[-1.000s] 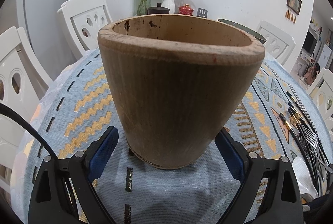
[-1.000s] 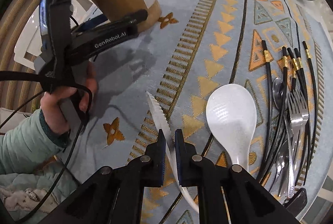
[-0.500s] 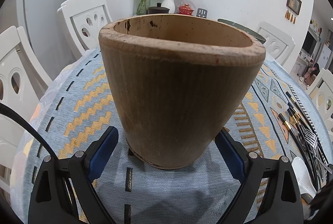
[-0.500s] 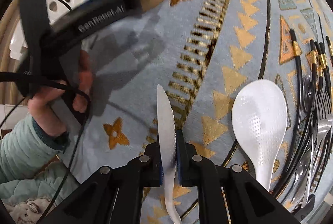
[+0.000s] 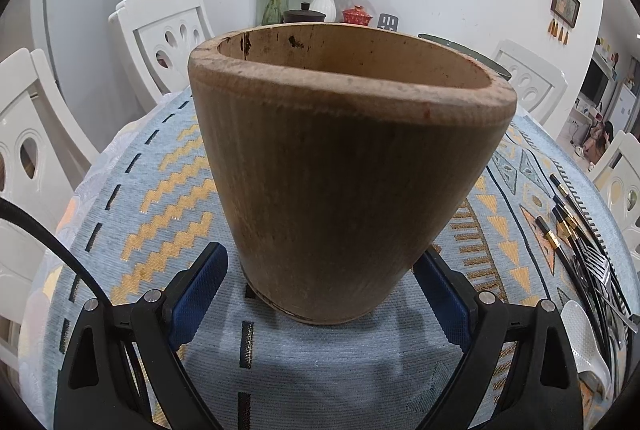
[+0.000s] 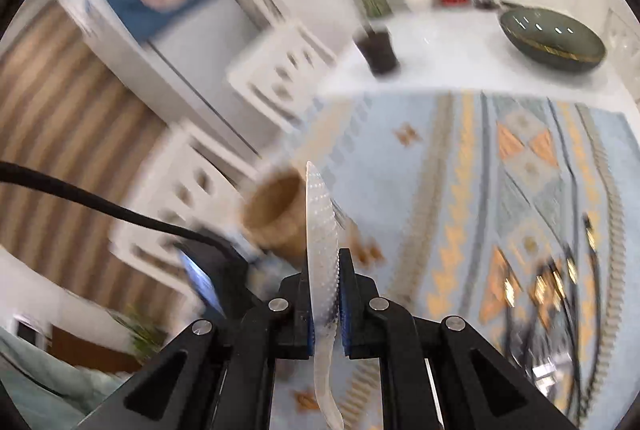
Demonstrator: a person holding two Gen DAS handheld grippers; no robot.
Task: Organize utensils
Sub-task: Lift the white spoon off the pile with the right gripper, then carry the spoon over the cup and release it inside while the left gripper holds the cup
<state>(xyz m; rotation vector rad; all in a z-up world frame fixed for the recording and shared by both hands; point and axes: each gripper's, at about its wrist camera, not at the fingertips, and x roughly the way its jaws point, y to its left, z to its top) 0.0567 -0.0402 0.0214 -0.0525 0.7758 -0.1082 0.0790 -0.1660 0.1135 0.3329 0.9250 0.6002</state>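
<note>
A tall wooden cup (image 5: 344, 166) stands upright on the patterned blue tablecloth (image 5: 160, 198). My left gripper (image 5: 322, 251) is open, its blue pads (image 5: 200, 282) flanking the cup's base, with a sliver of cloth showing beside the left pad. My right gripper (image 6: 325, 262) is shut on a clear plastic serrated knife (image 6: 318, 214), lifted off the table with the blade pointing forward. In the blurred right wrist view the wooden cup (image 6: 276, 218) lies just behind the blade, to its left.
Black chopsticks with gold bands (image 5: 560, 222), forks (image 5: 596, 262) and a white spoon (image 5: 584, 346) lie at the cloth's right side. A dark green dish (image 6: 552, 38) and a dark cup (image 6: 380, 50) sit on the bare far tabletop. White chairs (image 5: 168, 38) ring the table.
My right gripper has risen from the cloth with the knife and tilted up toward the cup. The white spoon has dropped out of its view. The left gripper and cup stay still.
</note>
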